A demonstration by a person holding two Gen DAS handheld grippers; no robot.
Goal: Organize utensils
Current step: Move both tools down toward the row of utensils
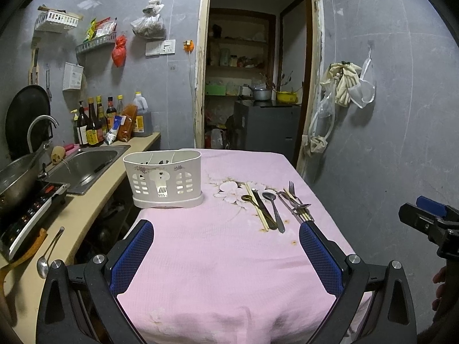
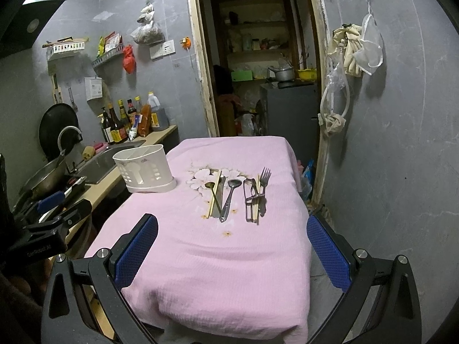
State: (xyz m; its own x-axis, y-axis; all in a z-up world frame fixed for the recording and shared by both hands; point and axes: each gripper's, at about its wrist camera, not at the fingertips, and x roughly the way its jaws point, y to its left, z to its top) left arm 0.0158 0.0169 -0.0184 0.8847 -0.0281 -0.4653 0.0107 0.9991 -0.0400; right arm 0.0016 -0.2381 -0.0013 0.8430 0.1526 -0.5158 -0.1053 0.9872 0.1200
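Left gripper (image 1: pixel 226 255): jaws spread wide, nothing between the blue pads, held over the near end of the desk; its base is cut off by the bottom of its own view.
Right gripper (image 2: pixel 232 253): also wide open and empty, over the near edge of the desk; from the left wrist camera only one black and blue finger shows at the frame's right edge.
Desk (image 1: pixel 218 258): covered by a pink cloth with a flower print near the middle; its near corners are hidden behind the grippers.
Utensil holder (image 1: pixel 163 182): white slotted caddy, upright at the desk's left edge toward the far end; its inside is hard to make out.
Utensils (image 2: pixel 238 196): lying in a loose row right of the desk's middle, well apart from the holder, handles toward the near edge.
Spoons: a gold spoon (image 2: pixel 211 185) and a steel spoon (image 2: pixel 233 184) side by side.
Chopsticks (image 2: pixel 214 193): beside the gold spoon, over something dark I cannot identify.
Fork (image 2: pixel 265 176): nearest the right edge, in an overlapping bundle whose pieces are hard to separate.
Sink (image 1: pixel 86 166): on the counter left of the desk, partly cut off.
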